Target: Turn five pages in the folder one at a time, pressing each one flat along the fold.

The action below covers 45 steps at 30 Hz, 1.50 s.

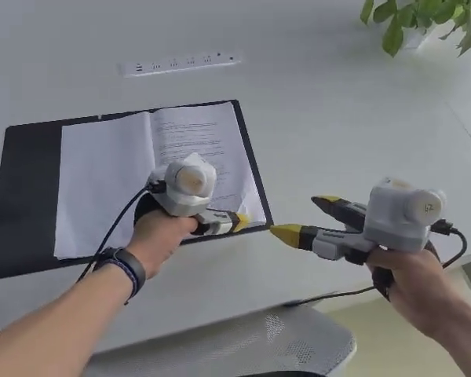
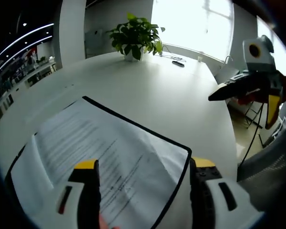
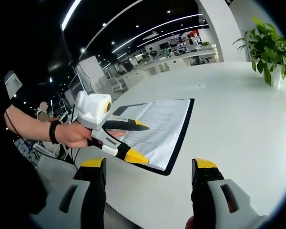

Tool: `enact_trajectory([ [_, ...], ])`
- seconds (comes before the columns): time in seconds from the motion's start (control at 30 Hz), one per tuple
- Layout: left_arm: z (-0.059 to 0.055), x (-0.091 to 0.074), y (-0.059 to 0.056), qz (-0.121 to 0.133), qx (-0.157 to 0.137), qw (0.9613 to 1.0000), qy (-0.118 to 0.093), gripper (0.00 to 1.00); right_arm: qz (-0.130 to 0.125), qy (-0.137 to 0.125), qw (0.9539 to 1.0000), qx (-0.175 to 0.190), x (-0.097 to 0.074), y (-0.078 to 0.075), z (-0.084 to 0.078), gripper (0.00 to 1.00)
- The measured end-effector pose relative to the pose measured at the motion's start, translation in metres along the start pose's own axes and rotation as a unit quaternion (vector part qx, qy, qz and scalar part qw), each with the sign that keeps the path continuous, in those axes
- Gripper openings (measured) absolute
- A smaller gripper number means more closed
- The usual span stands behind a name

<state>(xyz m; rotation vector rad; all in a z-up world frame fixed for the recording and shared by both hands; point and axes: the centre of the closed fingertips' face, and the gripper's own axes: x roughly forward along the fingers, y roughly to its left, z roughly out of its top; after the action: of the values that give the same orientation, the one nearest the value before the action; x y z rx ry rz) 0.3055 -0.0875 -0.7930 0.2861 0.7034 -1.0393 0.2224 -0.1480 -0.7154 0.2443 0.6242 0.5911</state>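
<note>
Workbench, white, carries all items; the white mesh chair back stands against its near edge. Black folder lies open and flat on the left part of the bench. White pages cover most of its inside, with the blank sheet on the left and the printed sheet on the right of the fold. Potted plant stands at the far right of the bench, well apart from the folder. Left gripper is held at the folder's near right corner with its jaws apart and nothing between them but that corner: in the left gripper view one jaw lies over the printed sheet and the other beyond the black edge, over bare bench. Contact with the paper cannot be told. Right gripper is held to the right of the folder, near the left gripper but apart from it, jaws spread and empty. Power strip, white, lies beyond the folder. Dark wristband circles the left wrist.
</note>
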Motion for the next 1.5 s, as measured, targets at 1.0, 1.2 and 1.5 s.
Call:
enact_trajectory([
  [1.0, -0.008, 0.016, 0.003, 0.023, 0.033, 0.9990, 0.019, 0.72, 0.029, 0.008, 0.9995, 0.004, 0.029, -0.007, 0.002, 0.66],
  [1.2, -0.008, 0.014, 0.008, 0.024, 0.018, 0.9995, 0.012, 0.66, 0.040, 0.010, 0.9991, 0.003, 0.044, -0.010, 0.007, 0.65],
  [1.5, -0.008, 0.015, 0.008, 0.025, 0.018, 0.9995, 0.011, 0.66, 0.063, -0.006, 0.9974, 0.035, 0.070, -0.017, 0.021, 0.58],
])
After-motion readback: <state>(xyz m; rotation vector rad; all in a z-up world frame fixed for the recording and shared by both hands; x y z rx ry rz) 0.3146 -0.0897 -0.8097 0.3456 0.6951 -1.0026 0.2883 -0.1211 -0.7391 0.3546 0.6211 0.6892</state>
